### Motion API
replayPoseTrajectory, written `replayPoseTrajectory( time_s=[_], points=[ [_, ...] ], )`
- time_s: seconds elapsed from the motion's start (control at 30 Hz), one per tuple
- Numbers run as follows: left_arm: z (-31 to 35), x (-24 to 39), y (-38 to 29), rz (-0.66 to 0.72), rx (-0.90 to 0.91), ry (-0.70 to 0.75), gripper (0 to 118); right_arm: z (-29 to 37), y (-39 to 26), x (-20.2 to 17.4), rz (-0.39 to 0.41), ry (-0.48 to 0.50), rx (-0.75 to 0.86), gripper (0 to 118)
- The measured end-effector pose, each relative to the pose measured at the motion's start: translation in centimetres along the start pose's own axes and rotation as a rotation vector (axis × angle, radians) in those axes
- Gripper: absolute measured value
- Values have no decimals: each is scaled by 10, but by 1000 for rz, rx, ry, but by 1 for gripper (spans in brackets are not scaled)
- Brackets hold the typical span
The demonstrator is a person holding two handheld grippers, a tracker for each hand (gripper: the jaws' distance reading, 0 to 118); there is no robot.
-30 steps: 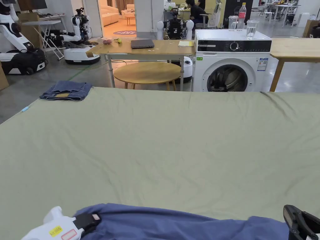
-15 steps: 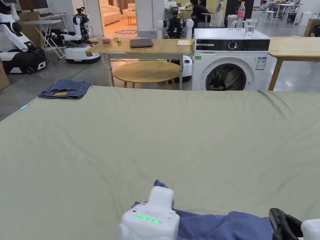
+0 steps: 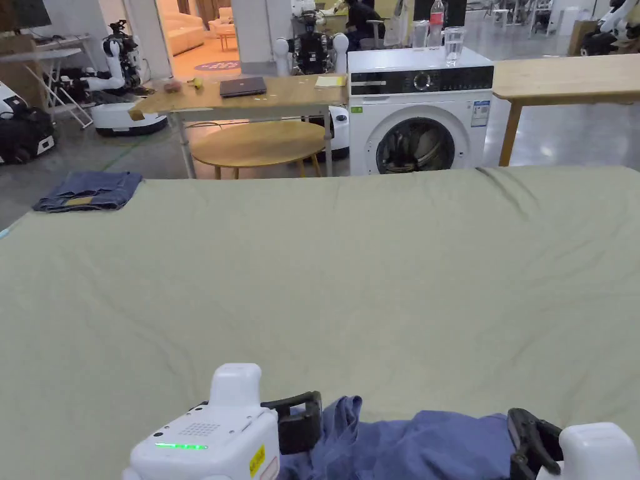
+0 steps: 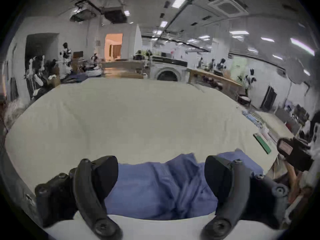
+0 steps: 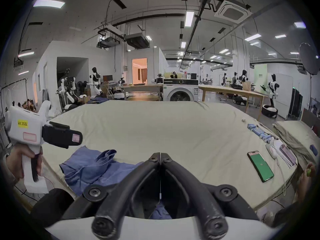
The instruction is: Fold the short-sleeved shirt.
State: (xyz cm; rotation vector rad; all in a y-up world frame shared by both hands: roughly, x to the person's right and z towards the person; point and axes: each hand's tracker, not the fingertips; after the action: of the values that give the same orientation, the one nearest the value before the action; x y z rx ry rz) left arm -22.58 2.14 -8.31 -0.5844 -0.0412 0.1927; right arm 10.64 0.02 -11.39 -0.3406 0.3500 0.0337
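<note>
Shifted rightward since earlier, left gripper (image 4: 161, 174) hovers with jaws spread above the crumpled blue shirt (image 4: 155, 188); right gripper (image 5: 160, 155) is clenched, its catch unclear.

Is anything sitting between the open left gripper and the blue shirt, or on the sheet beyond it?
Nothing visible. The left gripper has its jaws wide apart directly over the blue shirt, and the green sheet beyond is bare up to the folded jeans at its far corner.
</note>
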Motion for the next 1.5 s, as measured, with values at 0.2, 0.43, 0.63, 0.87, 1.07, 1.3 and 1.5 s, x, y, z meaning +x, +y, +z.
replayPoseTrajectory(
  time_s=[0.2,0.43,0.63,0.87,1.07,1.3,1.5],
  points=[
    [-41,-19,-24,119,-199,-101,0,-5,-7,5,-22,-2,-8,0],
    [-86,43,-42,49,-291,-221,0,-7,-12,5,-28,17,-23,0],
    [-47,40,-28,35,-161,-166,0,-6,-14,-1,-9,33,-11,0],
    [10,-62,-38,266,-147,-130,0,-8,-20,-12,9,73,-6,0],
    [12,-124,-72,629,-114,-239,118,-9,-24,-17,0,102,-9,0],
    [-55,-128,-76,636,-251,-406,118,-5,-23,-21,10,116,4,0],
    [-47,-125,-62,657,-247,-248,8,-3,-22,-17,5,105,16,0]
  ],
)
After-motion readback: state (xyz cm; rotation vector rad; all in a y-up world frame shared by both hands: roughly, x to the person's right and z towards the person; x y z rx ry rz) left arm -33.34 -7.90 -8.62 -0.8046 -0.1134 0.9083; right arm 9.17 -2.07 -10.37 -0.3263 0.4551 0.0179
